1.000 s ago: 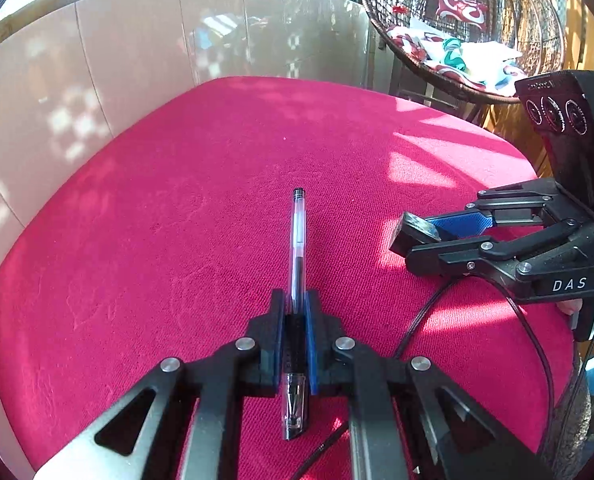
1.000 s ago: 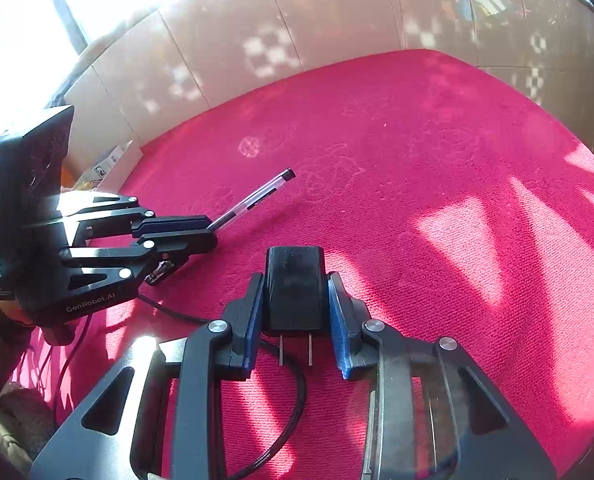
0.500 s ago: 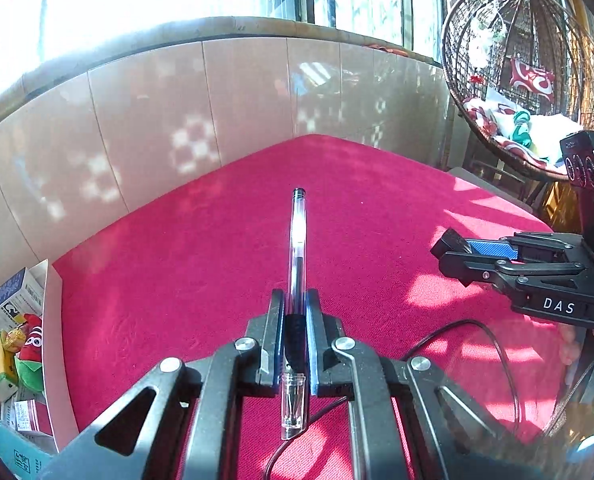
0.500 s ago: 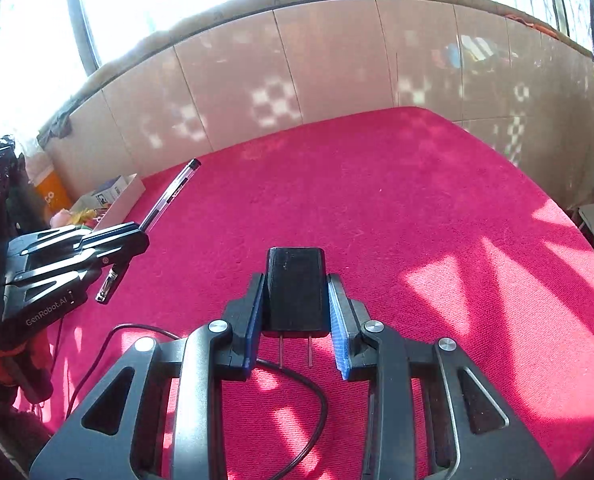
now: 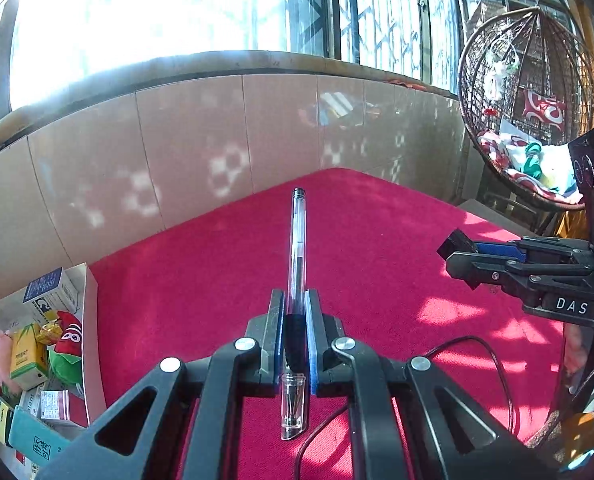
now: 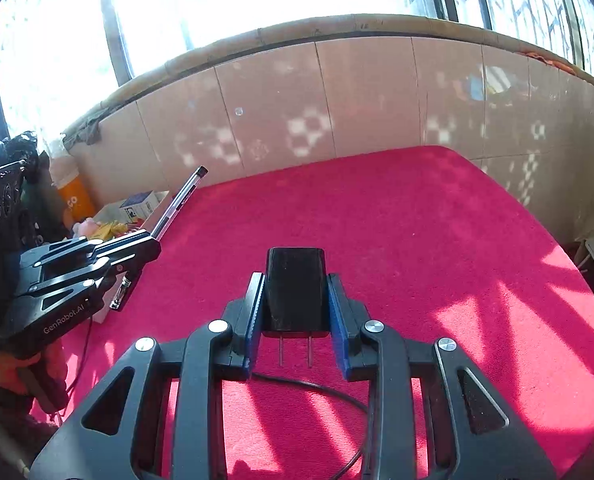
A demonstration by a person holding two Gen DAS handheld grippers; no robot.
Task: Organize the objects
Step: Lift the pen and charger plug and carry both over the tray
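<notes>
My left gripper (image 5: 295,300) is shut on a clear pen (image 5: 298,240) with a black cap, held above the red tablecloth (image 5: 377,248) and pointing forward. It also shows in the right wrist view (image 6: 149,246) with the pen (image 6: 179,206) sticking out. My right gripper (image 6: 295,288) is shut on a black charger plug (image 6: 295,288) whose two prongs point back toward the camera; its black cable (image 6: 317,390) trails underneath. In the left wrist view the right gripper (image 5: 463,250) is at the right, holding the plug (image 5: 455,242).
A white box (image 5: 91,320) full of small cartons and toys stands at the table's left edge. A beige tiled wall (image 5: 201,148) with windows above borders the far side. A wicker hanging chair (image 5: 529,112) is at the right. An orange container (image 6: 75,196) stands beyond the box.
Both grippers have lifted up and away from the tablecloth with the pen and the plug. The views tilted up, so the wall, the windows and the box came into sight.
</notes>
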